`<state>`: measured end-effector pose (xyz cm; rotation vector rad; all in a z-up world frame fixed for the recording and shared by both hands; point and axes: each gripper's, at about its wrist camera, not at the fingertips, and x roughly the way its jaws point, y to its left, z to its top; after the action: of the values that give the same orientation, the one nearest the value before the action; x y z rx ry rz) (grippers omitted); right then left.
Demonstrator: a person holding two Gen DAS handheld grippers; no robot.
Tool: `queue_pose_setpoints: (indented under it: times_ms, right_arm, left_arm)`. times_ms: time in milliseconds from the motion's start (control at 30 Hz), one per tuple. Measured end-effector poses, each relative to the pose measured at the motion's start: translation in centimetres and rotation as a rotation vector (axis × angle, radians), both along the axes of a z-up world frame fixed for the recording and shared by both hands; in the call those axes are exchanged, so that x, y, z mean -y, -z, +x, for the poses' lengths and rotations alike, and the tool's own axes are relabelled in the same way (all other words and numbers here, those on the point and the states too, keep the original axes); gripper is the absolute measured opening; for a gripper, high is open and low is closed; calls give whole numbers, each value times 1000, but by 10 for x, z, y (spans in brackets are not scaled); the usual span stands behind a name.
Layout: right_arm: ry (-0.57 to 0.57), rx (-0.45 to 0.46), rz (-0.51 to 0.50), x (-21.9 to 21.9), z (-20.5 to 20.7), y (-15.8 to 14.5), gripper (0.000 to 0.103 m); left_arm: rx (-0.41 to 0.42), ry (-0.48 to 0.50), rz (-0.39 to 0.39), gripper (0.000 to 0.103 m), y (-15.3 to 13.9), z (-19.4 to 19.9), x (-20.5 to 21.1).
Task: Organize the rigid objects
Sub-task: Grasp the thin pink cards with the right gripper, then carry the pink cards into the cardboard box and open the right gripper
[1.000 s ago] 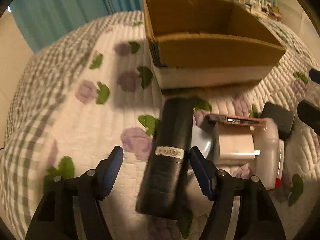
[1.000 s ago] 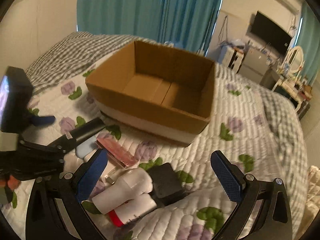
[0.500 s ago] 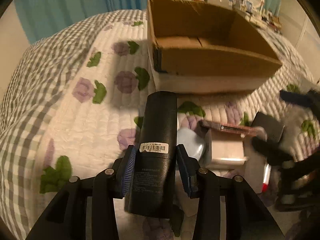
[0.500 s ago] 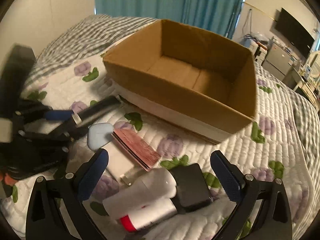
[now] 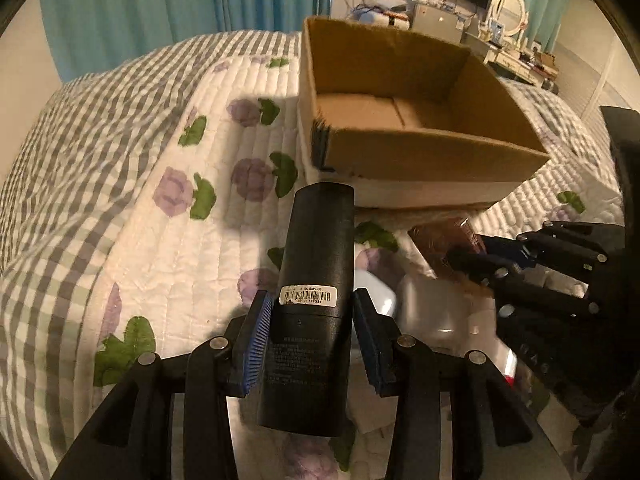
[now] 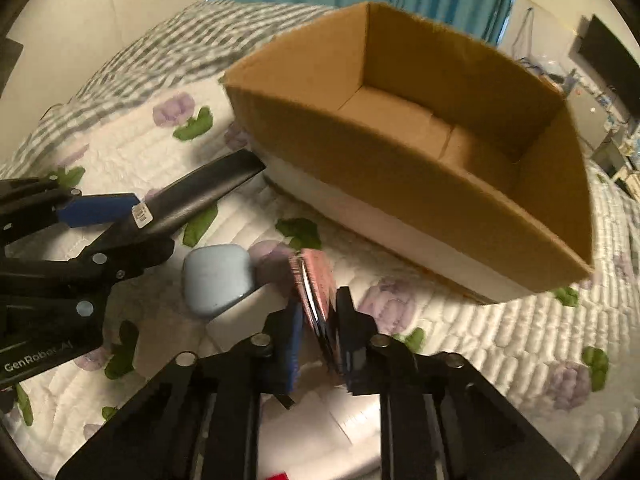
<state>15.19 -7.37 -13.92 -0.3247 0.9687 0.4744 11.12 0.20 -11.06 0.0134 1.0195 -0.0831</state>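
Note:
My left gripper [image 5: 310, 320] is shut on a long black remote-like bar [image 5: 316, 264] with a barcode sticker, held just above the quilt and pointing at the open cardboard box [image 5: 420, 152]. It also shows in the right wrist view [image 6: 200, 200]. My right gripper [image 6: 316, 316] is shut on a thin pink flat case [image 6: 316, 280], held on edge in front of the cardboard box [image 6: 420, 184]. The box looks empty inside.
A pale blue rounded case [image 6: 216, 276] and a white block [image 6: 256, 316] lie on the floral quilt [image 5: 140, 208] between the grippers. A white bottle with a red part [image 5: 508, 364] lies lower right. Curtains and furniture stand behind the bed.
My left gripper closed on the black bar and lifted it slightly. My right gripper moved down to the pile and closed on the pink case.

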Motion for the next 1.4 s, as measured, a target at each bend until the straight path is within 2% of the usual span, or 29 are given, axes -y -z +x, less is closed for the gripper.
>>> queue_pose_setpoints:
  times_ms: [133, 267, 333, 367, 400, 567, 600, 933, 1133, 1200, 1267, 1300, 1367, 1400]
  right_arm:
    - [41, 48, 61, 17, -12, -29, 9]
    - [66, 117, 112, 31, -21, -70, 9]
    - [80, 148, 132, 37, -22, -91, 9]
    - [86, 167, 134, 40, -21, -102, 9]
    - [93, 188, 134, 42, -19, -110, 9]
    - [126, 230, 167, 52, 3, -138, 9]
    - [131, 238, 169, 54, 8, -141, 9]
    - [163, 186, 182, 65, 67, -135, 9]
    - [185, 118, 175, 67, 105, -107, 10]
    - [208, 112, 166, 69, 110, -101, 15]
    - [234, 132, 171, 74, 110, -101, 54]
    - [245, 149, 177, 76, 107, -104, 61]
    - [260, 181, 187, 81, 99, -112, 63]
    - [265, 187, 192, 82, 96, -116, 63]
  left_arm:
    - [38, 18, -20, 41, -18, -7, 4]
    - [115, 37, -35, 39, -54, -16, 11]
    - [155, 54, -51, 31, -75, -14, 15]
    - [170, 58, -54, 18, -83, -10, 18]
    - [180, 66, -56, 15, -91, -4, 19]
    - [207, 126, -32, 10, -108, 30, 38]
    - [205, 134, -35, 0, -108, 33, 40]
    - [201, 158, -38, 0, -128, 100, 59]
    - [155, 143, 10, 0, -99, 121, 58]
    - [146, 136, 19, 1, -92, 119, 57]
    - [142, 131, 27, 2, -85, 118, 56]
    - [140, 126, 37, 3, -83, 116, 55]
    - [139, 119, 39, 8, -82, 112, 54]
    - [136, 116, 40, 16, -81, 107, 54]
